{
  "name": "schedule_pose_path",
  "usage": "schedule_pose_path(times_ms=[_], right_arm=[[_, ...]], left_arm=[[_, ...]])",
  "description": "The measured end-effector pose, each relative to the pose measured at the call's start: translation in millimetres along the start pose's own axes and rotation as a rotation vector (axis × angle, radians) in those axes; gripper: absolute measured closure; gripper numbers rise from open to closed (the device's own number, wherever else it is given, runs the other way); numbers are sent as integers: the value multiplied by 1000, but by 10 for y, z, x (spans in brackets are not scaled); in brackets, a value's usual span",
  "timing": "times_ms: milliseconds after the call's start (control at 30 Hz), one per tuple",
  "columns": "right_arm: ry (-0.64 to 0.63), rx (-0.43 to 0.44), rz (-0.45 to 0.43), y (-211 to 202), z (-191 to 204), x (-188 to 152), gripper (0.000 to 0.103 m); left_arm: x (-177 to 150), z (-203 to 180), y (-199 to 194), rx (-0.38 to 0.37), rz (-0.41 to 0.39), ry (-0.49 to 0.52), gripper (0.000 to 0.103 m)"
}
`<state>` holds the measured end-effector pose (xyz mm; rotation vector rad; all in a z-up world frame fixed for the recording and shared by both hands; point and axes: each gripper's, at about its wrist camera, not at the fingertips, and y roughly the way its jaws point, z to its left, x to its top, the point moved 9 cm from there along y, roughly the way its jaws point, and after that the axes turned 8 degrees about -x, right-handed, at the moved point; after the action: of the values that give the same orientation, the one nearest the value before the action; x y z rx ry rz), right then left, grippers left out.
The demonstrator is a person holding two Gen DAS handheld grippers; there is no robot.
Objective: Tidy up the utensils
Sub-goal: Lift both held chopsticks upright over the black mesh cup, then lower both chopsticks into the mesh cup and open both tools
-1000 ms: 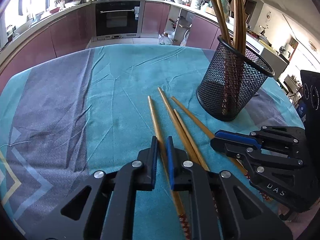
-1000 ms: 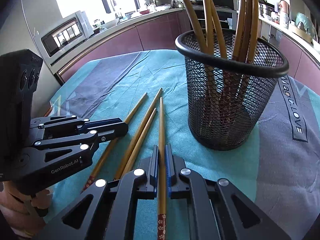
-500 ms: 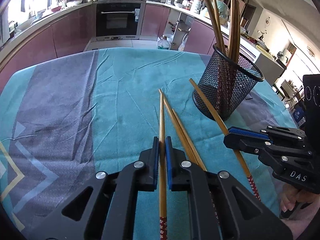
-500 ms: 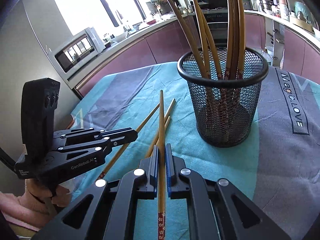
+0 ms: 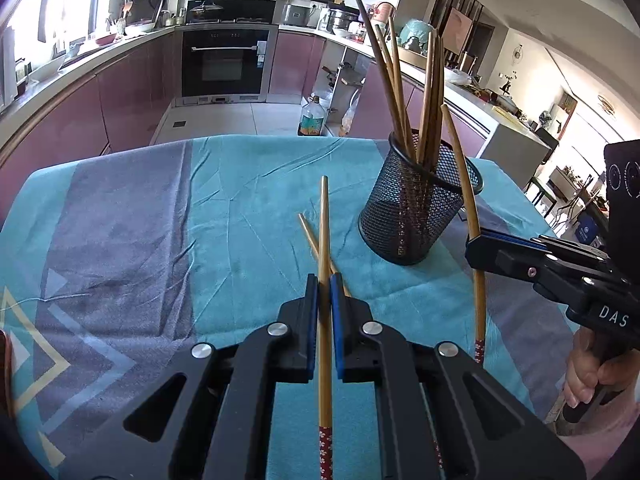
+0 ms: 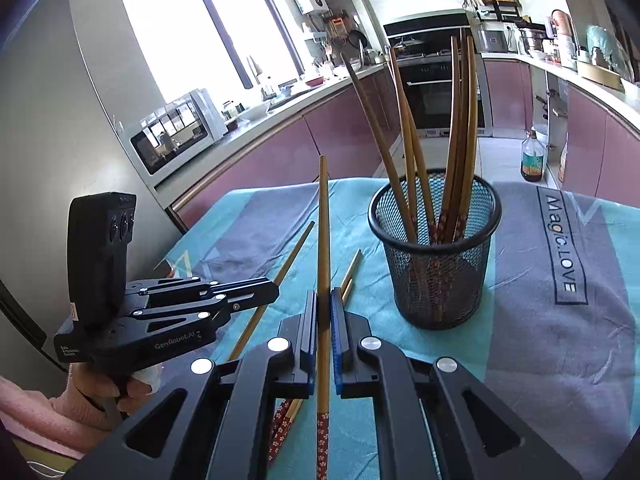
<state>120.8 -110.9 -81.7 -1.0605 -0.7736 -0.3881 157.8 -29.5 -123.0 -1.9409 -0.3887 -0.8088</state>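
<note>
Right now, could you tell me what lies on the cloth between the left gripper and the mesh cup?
In the right wrist view, two loose chopsticks lie between the left gripper and mesh cup.

A teal-and-grey tablecloth [image 5: 248, 200] covers the tabletop. On it stands a black mesh holder [image 5: 416, 216], upright, and two chopsticks [image 6: 352, 276] lie side by side just beside it.

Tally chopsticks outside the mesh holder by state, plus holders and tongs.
Gripped chopsticks: 2, left chopstick in left tongs, right chopstick in right tongs
Loose chopsticks on the cloth: 2
Mesh holder: 1
Tongs: 2
Total: 7
</note>
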Motion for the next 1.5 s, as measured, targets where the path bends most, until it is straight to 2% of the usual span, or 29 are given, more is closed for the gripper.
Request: schedule_pose_path(times_ms=[400, 600, 1033, 1500], right_arm=[[2, -3, -82, -298, -105, 203, 98], [-9, -9, -134, -457, -139, 365, 98], [-49, -55, -257, -818, -266, 848, 98], [-69, -94, -353, -1048, -469, 1275, 98]], left_arm=[[216, -134, -307, -62, -63, 3, 96], [376, -196, -481, -117, -115, -2, 96], [886, -488, -827, -211, -223, 31, 96], [1585, -742, -1083, -244, -342, 69, 96]])
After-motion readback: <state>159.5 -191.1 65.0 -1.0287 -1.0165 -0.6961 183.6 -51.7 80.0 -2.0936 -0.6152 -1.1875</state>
